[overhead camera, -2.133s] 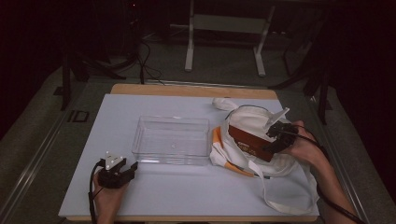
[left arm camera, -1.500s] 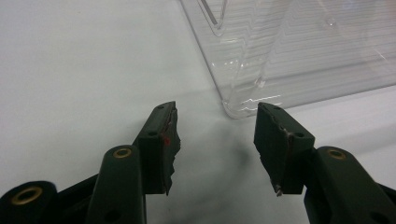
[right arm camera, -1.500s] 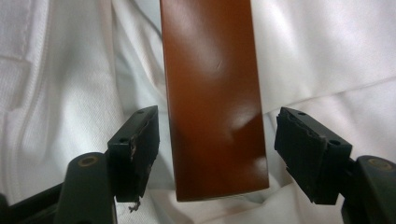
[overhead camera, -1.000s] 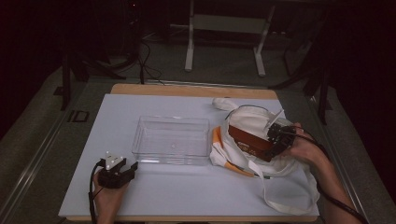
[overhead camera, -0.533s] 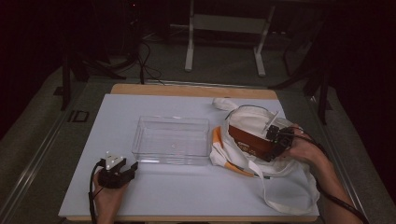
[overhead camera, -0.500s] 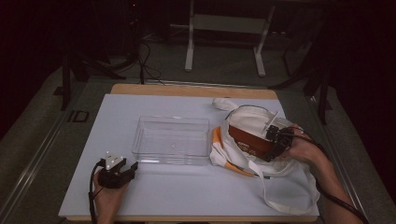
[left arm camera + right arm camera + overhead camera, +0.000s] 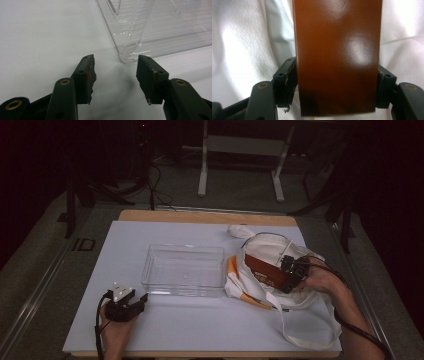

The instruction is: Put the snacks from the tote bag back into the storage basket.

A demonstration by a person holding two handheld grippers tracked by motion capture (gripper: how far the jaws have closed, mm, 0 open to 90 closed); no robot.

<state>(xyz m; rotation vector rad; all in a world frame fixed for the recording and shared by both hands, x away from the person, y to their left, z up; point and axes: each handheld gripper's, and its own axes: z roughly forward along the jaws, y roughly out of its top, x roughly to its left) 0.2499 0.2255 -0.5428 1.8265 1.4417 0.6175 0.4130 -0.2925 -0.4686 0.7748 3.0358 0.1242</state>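
Brown box (image 7: 267, 271) lies on white tote bag (image 7: 280, 251) near desk's right edge. Right gripper (image 7: 335, 85) jaws, just closing, straddle box sides, pads at its faces. Risk: glossy surface slips, bag cloth snags. Left gripper (image 7: 115, 72) wide open, empty, beside clear tray (image 7: 160, 27) corner.

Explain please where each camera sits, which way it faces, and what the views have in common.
High view: above the person's side, looking forward and down on the table; both forearms show.
Left gripper view: on the left tongs, open, facing the clear bin.
Right gripper view: on the right tongs, which have just been closing and now sit against the brown box on the white bag.
Shared: high view also shows bin, box, bag.
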